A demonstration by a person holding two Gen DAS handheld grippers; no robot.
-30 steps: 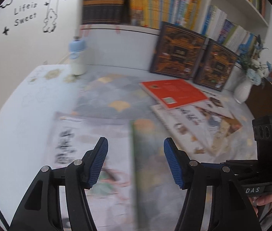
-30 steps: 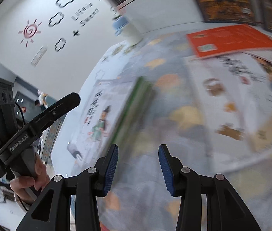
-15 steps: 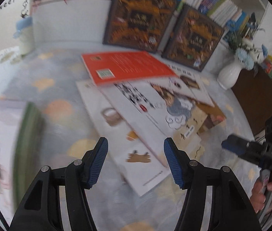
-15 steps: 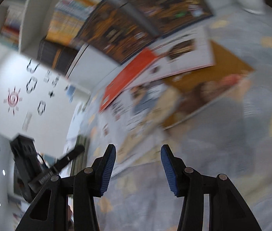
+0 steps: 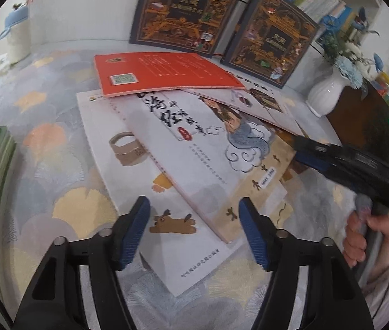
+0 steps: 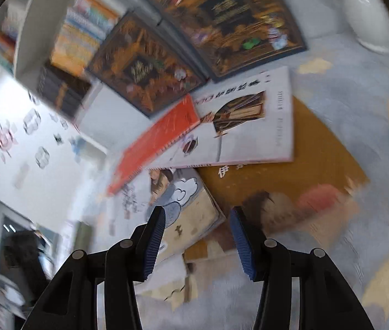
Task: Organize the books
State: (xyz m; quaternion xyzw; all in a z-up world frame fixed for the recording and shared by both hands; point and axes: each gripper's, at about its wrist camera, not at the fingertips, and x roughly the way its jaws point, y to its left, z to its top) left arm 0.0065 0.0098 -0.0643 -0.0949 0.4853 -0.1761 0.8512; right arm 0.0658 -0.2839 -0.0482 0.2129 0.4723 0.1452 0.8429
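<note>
Hovering half open and widening, the left claw (image 5: 194,225) holds nothing; the white book (image 5: 183,148) lies beneath, its long axis toward eleven o'clock. The right claw (image 6: 197,236), half open and empty, faces the book pile (image 6: 194,214) at twelve o'clock, about equally near.

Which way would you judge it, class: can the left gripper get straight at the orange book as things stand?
Probably yes. The orange book lies on top of the pile with nothing over it, and the left gripper, its jaws opening with nothing clamped, only has lower flat books to pass over.
</note>
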